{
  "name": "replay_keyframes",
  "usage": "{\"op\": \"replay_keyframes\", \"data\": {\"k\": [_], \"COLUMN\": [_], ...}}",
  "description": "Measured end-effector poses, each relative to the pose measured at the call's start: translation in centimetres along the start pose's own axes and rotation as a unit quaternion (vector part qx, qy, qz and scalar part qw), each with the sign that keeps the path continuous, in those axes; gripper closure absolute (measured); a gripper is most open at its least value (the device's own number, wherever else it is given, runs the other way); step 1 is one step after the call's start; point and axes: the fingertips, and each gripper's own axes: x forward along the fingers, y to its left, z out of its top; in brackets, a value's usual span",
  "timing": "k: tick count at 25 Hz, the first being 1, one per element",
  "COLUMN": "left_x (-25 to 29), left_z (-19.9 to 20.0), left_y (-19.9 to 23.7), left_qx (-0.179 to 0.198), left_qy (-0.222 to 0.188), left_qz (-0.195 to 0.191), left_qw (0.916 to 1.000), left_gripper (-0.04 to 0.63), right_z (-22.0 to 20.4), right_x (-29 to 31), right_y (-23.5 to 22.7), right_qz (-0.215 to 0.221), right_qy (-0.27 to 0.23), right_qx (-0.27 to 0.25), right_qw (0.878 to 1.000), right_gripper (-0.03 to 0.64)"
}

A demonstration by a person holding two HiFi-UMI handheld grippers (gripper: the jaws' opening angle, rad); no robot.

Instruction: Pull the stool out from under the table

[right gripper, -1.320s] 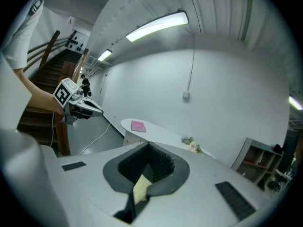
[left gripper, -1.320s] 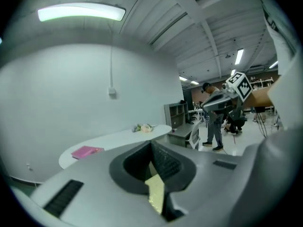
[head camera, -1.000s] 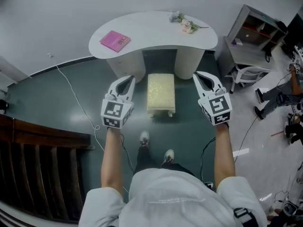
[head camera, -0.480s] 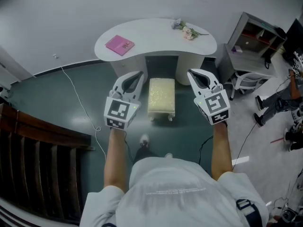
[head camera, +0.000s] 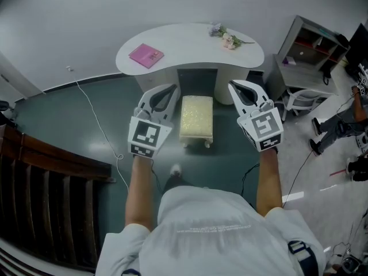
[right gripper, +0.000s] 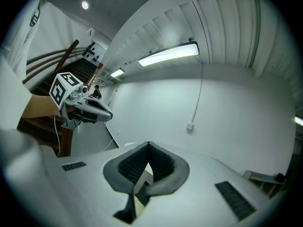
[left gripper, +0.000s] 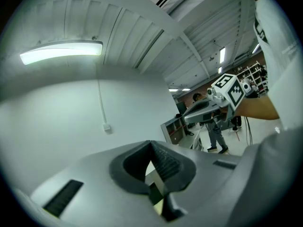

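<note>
A stool (head camera: 196, 118) with a pale yellow cushion and white legs stands on the dark green floor, its far end at the recess of the white curved table (head camera: 190, 39). My left gripper (head camera: 170, 89) hangs in the air left of the stool, shut and holding nothing. On the stool's other side my right gripper (head camera: 234, 85) is held the same way, shut and empty. Both point towards the table. In the left gripper view the closed jaws (left gripper: 151, 148) face a white wall, with the right gripper (left gripper: 208, 110) to the side. The right gripper view shows its closed jaws (right gripper: 148, 148) and the left gripper (right gripper: 90, 109).
A pink book (head camera: 146, 55) and a small bunch of flowers (head camera: 227, 36) lie on the table. A grey shelf unit (head camera: 305, 45) stands at the right, with a person (head camera: 339, 125) beyond it. A white cable (head camera: 95, 119) runs over the floor; a wooden railing (head camera: 46, 177) is at the left.
I have stepped closer to the table and my feet have slid almost out of sight under my body. Both grippers moved forward along the stool's sides and stayed shut.
</note>
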Motion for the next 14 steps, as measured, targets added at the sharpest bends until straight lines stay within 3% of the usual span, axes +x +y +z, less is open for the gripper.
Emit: {"op": "replay_keyframes", "data": {"k": [14], "left_x": [0.8], "left_z": [-0.3], "left_y": [-1.1], "left_qx": [0.005], "left_qy": [0.006], "left_qz": [-0.004], "left_qw": [1.0], "left_gripper": [0.577], "right_z": [-0.9], "right_x": [-0.5], "right_y": [0.7], "right_qz": [0.011], "right_qy": [0.002], "right_qx": [0.0], "right_qw": [1.0], "right_gripper": [0.601]}}
